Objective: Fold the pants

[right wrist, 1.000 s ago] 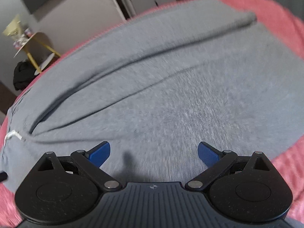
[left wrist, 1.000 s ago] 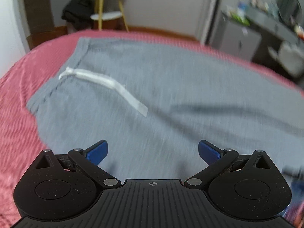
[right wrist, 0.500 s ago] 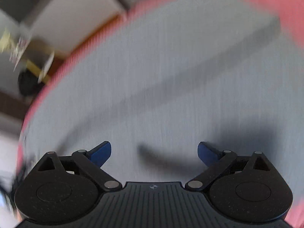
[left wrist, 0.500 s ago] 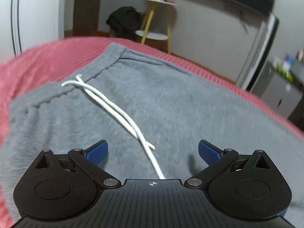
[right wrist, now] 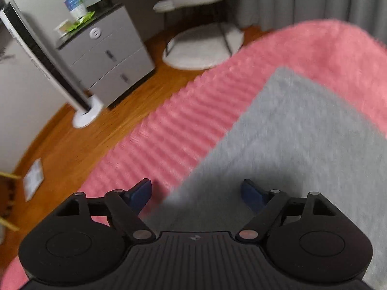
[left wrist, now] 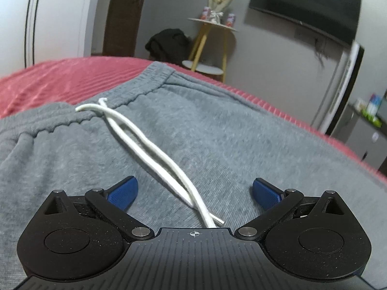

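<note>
Both grippers are hanging spread wide with nothing between their blue pads. Left gripper point(left wrist: 194, 192) is hovering low over the grey sweatpants point(left wrist: 217, 133), its fingers straddling the two strands of the white drawstring point(left wrist: 154, 149), which is running from the elastic waistband point(left wrist: 135, 91) down toward the gripper's body and ending just in front of it; whether the pads are touching the fabric I cannot tell. The sweatpants are lying flat on the pink ribbed bedspread point(left wrist: 55, 79), waistband toward the far edge of the bed in the left wrist view.

Right gripper point(right wrist: 197, 192) is sitting over one edge of the sweatpants point(right wrist: 302, 140): its left pad is hanging over the bedspread point(right wrist: 174, 125) just beside that edge, its right pad over the grey cloth, and a dark shadow is falling on the fabric between them. This view is blurred. Beyond the bedspread, a grey drawer cabinet point(right wrist: 108, 50) is standing on the wooden floor point(right wrist: 77, 140).
</note>
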